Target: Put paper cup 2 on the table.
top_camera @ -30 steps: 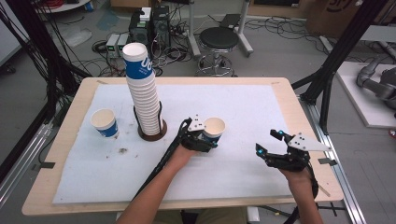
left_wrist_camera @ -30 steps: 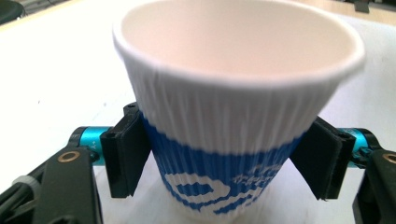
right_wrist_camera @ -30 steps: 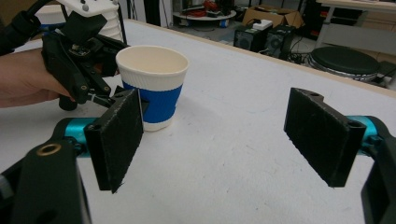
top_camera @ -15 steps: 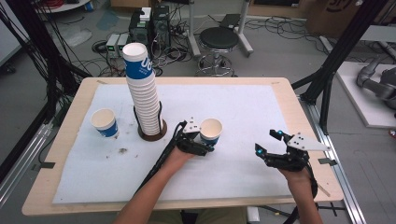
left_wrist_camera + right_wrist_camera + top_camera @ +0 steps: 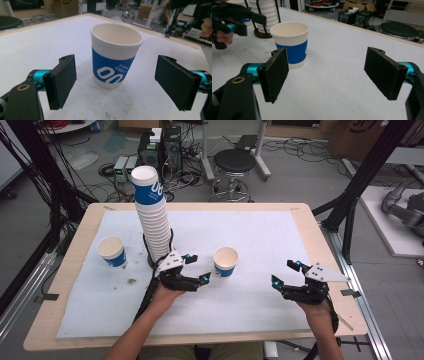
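left gripper (image 5: pixel 198 269) opened, drawn back, paper cup (image 5: pixel 225 261) left standing

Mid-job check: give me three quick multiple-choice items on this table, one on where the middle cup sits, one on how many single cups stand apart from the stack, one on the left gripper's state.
1. Where does the middle cup stand?
A. in front of the left gripper, between its open jaws' line
B. on top of the stack
C. inside the right gripper

2. How many single cups stand apart from the tall stack?
A. none
B. two
C. four

3. What is the left gripper's state?
A. shut on the cup
B. shut on nothing
C. open, apart from the cup

Answers: 1 A, the left gripper view shows the cup upright ahead of its jaws. 2 B, the middle cup and the cup by the left edge. 3 C, both jaws stand clear of the cup's sides.
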`<state>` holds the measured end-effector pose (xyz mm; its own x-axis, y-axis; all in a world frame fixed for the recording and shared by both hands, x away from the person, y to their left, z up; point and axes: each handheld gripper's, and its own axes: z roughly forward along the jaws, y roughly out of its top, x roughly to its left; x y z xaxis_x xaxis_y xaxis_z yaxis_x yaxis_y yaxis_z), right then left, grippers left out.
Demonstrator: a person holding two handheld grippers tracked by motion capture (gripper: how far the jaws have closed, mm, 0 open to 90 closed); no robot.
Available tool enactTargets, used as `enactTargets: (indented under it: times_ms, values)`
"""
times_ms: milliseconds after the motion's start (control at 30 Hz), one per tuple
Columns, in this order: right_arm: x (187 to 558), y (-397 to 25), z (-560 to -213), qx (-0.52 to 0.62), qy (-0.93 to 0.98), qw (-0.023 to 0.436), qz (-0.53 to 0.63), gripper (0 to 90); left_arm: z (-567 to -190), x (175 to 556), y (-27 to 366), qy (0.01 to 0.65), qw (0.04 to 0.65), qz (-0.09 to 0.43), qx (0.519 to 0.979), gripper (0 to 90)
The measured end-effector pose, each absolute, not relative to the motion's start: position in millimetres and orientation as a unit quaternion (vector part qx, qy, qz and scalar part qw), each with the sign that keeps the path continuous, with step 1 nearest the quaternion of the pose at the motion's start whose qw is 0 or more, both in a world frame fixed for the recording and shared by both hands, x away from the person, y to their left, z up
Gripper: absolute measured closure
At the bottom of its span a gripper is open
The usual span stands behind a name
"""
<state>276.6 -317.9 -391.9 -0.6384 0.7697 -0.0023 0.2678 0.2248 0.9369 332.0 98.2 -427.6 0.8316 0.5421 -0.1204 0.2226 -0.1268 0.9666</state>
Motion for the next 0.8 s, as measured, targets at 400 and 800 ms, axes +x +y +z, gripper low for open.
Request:
enactTargets:
  times_ms: [400, 800]
  values:
    - [271, -319, -394, 0.352, 0.741, 0.259, 0.51, 20.3, -409, 309, 160, 0.262, 0.643, 0.176, 0.698, 17.6]
    - [261, -321, -395, 0.359, 0.74, 0.265, 0.503, 20.3, -409, 292, 200, 0.274, 0.66, 0.192, 0.673, 17.6]
